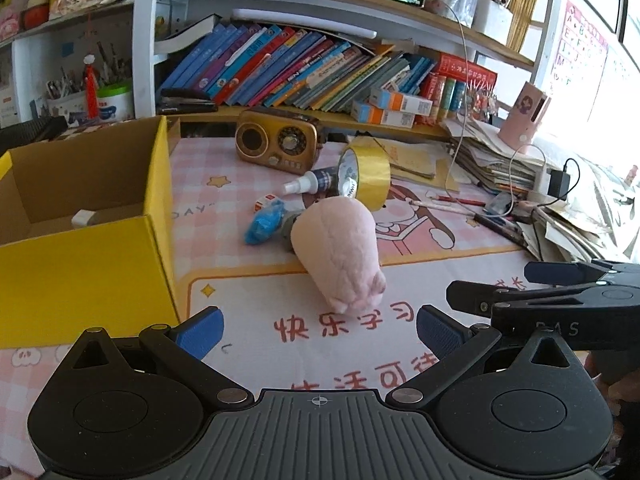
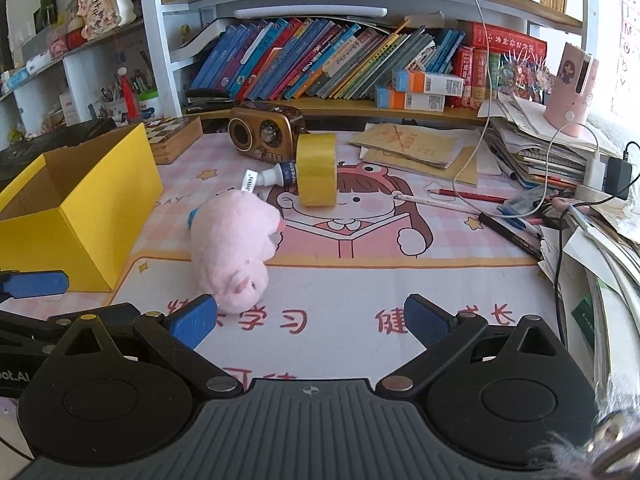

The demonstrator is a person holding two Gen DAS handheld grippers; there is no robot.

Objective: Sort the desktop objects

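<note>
Both the left gripper (image 1: 318,330) and right gripper (image 2: 310,318) hang spread and empty. The pink plush (image 1: 340,252) lies on the counter (image 1: 400,280) at twelve o'clock, probably next for the yellow box (image 1: 84,264).

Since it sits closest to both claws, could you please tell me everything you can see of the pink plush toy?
The pink plush toy is a soft, fuzzy, rounded animal, pale pink with small darker pink ears or feet at its near end. It lies on its side on the printed desk mat, right of the yellow box and in front of the tape roll. Its far end hides part of a blue item. Neither open claw touches it.
</note>
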